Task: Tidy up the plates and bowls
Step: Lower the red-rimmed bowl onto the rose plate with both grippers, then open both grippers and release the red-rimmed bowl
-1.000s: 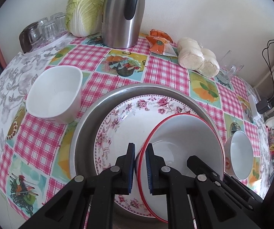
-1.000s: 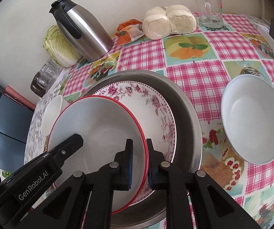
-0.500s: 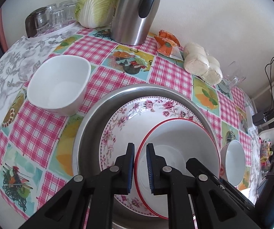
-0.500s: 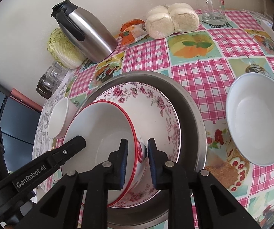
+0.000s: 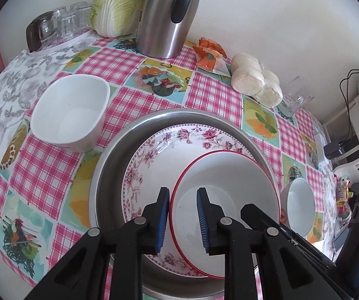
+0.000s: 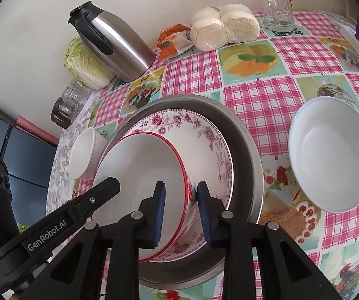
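Note:
A red-rimmed white bowl [image 5: 229, 185] [image 6: 139, 165] rests in a floral plate [image 5: 159, 150] [image 6: 204, 140], which lies in a metal basin [image 5: 109, 155] [image 6: 244, 145]. My left gripper [image 5: 182, 221] is open, its jaws astride the bowl's left rim with a gap. My right gripper [image 6: 180, 211] is open, its jaws astride the bowl's right rim. A square white bowl [image 5: 69, 115] [image 6: 83, 156] stands left of the basin. A round white bowl [image 6: 332, 152] [image 5: 299, 205] stands to its right.
At the back by the wall stand a steel thermos jug [image 5: 167, 17] [image 6: 114, 42], a cabbage [image 5: 117, 2], upturned glasses [image 5: 62, 25], an orange packet [image 5: 209, 55], bagged buns [image 6: 224, 26] and a glass mug [image 6: 277, 5]. A checked cloth [image 6: 254, 90] covers the table.
Both grippers were shut on the red-rimmed bowl's rim and have opened. The bowl went down and now rests in the floral plate.

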